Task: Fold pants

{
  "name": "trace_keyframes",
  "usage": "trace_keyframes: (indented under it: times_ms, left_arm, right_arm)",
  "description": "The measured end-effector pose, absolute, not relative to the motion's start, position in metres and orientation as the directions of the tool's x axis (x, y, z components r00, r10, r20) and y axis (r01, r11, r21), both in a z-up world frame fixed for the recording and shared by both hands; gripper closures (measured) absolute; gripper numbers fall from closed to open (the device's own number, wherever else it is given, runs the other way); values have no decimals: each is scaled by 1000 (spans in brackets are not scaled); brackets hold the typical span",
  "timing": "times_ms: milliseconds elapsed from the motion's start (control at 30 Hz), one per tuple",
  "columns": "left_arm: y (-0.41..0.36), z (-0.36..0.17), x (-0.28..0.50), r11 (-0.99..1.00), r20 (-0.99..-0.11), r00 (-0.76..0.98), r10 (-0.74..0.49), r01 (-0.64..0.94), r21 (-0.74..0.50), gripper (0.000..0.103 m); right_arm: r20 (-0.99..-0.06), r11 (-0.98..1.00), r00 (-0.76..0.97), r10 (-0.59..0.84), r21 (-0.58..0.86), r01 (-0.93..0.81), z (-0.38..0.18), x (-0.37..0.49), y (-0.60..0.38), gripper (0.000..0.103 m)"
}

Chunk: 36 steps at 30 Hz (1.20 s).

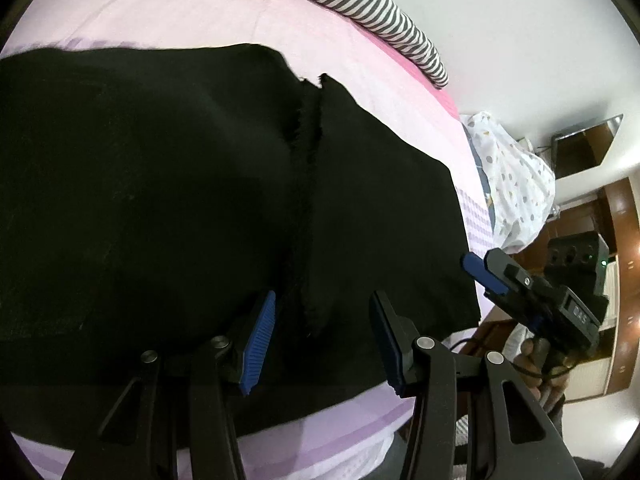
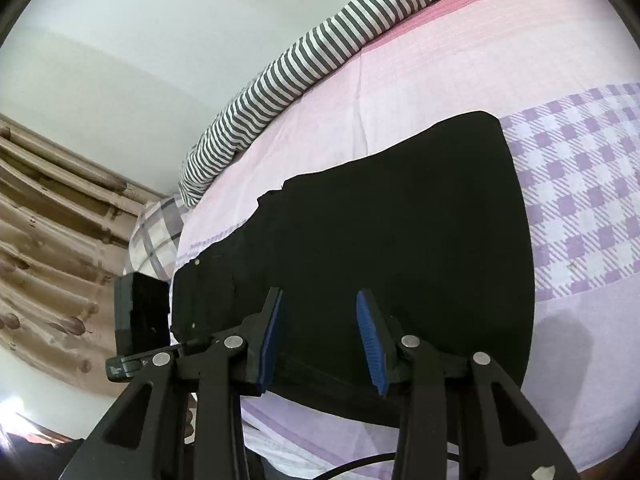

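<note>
The black pants [image 1: 180,200] are lying flat on a bed with a pink and purple sheet [image 1: 200,12]. In the left wrist view the pants are filling most of the picture, from 9 o'clock across to 3 o'clock. A rough, frayed edge [image 1: 308,184] is running down the middle of the cloth, from about 12 o'clock toward 6 o'clock.

The left gripper [image 1: 324,336] is hanging over the near part of the pants at 6 o'clock. Its two blue pads [image 1: 260,340] are standing apart, about half open. Nothing is sitting between them. They are not holding the cloth.

The right gripper [image 1: 486,274] is showing in that same view at 3 o'clock, just past the side edge of the pants. A hand [image 1: 538,364] is holding its handle.

In the right wrist view the pants [image 2: 400,240] are lying in the middle, getting wider toward 3 o'clock. The right gripper [image 2: 320,340] is sitting at 6 o'clock, over the near edge of the pants. Its blue pads [image 2: 372,340] are apart, a bit less than half open, and they are not gripping anything.

A gray and white striped cloth [image 2: 300,64] is lying along the far side of the bed, from 9 o'clock up to 1 o'clock. A checked pillow [image 2: 156,236] is resting at 9 o'clock, beside a brown curtain [image 2: 52,240]. A purple checked patch of the sheet [image 2: 580,184] is showing at 3 o'clock, beside the pants.
</note>
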<state>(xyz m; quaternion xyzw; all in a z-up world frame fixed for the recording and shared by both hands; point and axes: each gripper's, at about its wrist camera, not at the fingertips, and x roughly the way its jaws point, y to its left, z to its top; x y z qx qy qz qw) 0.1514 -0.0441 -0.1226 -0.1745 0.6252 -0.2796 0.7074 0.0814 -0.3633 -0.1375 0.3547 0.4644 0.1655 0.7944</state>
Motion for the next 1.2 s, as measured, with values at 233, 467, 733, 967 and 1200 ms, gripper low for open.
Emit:
trace_keyframes:
  times_ms: [233, 467, 733, 967, 1200]
  left_arm:
    - [-59, -124, 150, 817, -826, 76, -558, 220, -532, 86]
    - [-59, -102, 135, 843, -840, 155, -520, 250, -476, 98]
    - [-44, -105, 129, 868, -871, 113, -478, 214, -448, 98]
    - [-48, -118, 125, 896, -907, 86, -413, 219, -387, 97]
    - [-50, -117, 124, 895, -910, 90, -404, 243, -373, 94]
  right_arm:
    - [-640, 691, 544, 543, 708, 142, -142, 81, -378, 64]
    - [-715, 734, 532, 454, 639, 232, -150, 79, -388, 62]
    - [-738, 755, 506, 445, 614, 232, -152, 82, -383, 63]
    - [-810, 819, 434, 395, 525, 232, -162, 86, -369, 63]
    - [-831, 874, 465, 306, 439, 209, -152, 113, -372, 63]
